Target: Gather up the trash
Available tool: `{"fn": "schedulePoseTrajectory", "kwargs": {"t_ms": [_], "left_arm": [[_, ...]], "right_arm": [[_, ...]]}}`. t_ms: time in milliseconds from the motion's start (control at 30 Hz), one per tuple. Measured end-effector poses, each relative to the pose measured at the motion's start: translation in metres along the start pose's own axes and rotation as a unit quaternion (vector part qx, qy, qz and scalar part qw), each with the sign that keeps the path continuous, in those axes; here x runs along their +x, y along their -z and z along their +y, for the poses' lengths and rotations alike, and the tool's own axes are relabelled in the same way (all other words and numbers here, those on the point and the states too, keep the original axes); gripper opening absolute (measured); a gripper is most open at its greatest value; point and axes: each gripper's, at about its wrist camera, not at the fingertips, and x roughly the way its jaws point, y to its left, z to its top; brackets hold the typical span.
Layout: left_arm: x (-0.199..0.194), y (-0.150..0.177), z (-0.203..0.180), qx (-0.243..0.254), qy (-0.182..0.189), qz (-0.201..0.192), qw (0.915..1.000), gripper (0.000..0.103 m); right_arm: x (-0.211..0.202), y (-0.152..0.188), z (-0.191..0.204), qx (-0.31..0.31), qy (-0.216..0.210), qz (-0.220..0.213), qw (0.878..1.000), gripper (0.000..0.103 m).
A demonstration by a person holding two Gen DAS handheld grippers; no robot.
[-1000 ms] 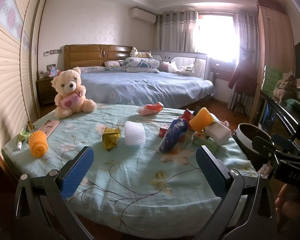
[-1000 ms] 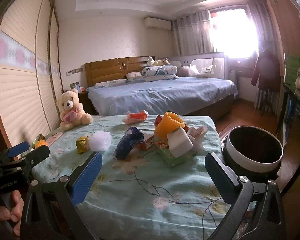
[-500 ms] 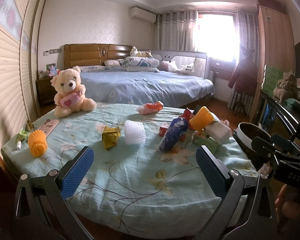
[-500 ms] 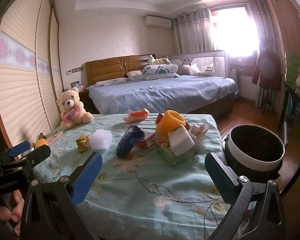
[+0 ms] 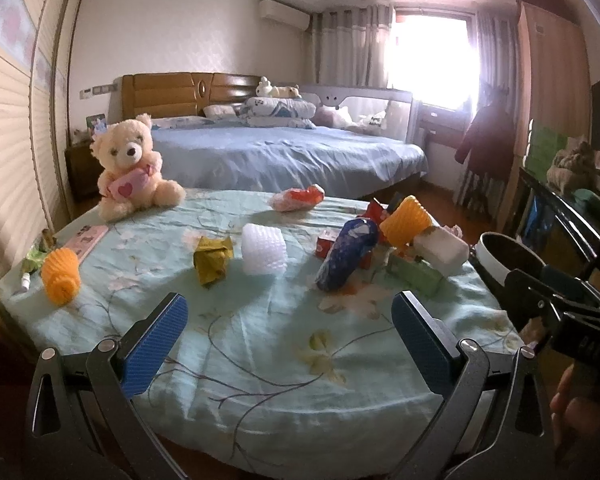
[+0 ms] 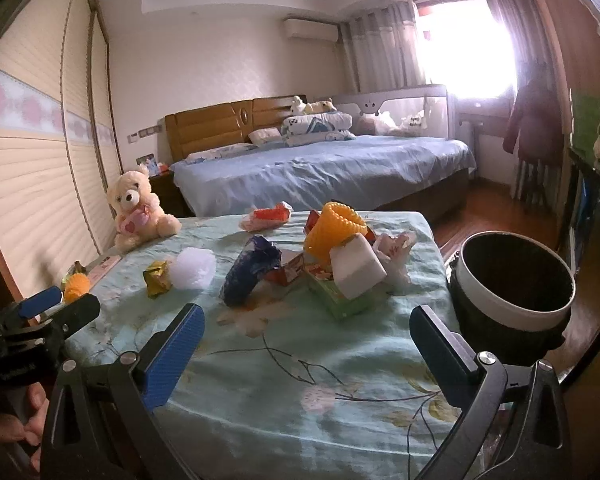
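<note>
Trash lies scattered over the tabletop (image 5: pixel 260 344): a blue wrapper (image 6: pixel 246 276) mid-table, an orange foam net (image 6: pixel 334 232) piled on a white block (image 6: pixel 356 270) toward the right edge. The bin (image 6: pixel 516 300) stands just off that edge, its inside dark, visible only from the right wrist. Left gripper (image 5: pixel 286 340) and right gripper (image 6: pixel 306 354) both spread wide, holding nothing

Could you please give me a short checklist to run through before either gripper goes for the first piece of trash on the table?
1. Left gripper open and empty: ok.
2. Right gripper open and empty: ok.
3. Bin upright, mouth open, beside the table's right edge: ok.
4. Blue wrapper free to lift: cannot tell, its far end meets the red carton.
5. Yellow wrapper lying apart from the white foam net: ok.
6. Teddy bear, not trash, clear of the pile: ok.
</note>
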Motion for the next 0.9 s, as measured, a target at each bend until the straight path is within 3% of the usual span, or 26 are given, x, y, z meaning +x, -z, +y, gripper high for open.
{"fn": "schedulePoseTrajectory", "kwargs": {"t_ms": [500,733,900], "left_arm": [[0.063,-0.003,-0.011,0.009,0.019,0.064,0.9977,0.102],[0.1,-0.008,-0.023,0.02,0.039,0.1,0.9941,0.088],[0.128,-0.013,-0.036,0.037,0.046,0.117,0.9914,0.084]], "right_arm": [[0.042,-0.007,-0.032,0.022,0.006,0.051,0.998,0.099],[0.073,-0.011,-0.046,0.033,0.003,0.089,0.995,0.087],[0.096,-0.015,-0.054,0.032,0.004,0.11,0.993,0.081]]}}
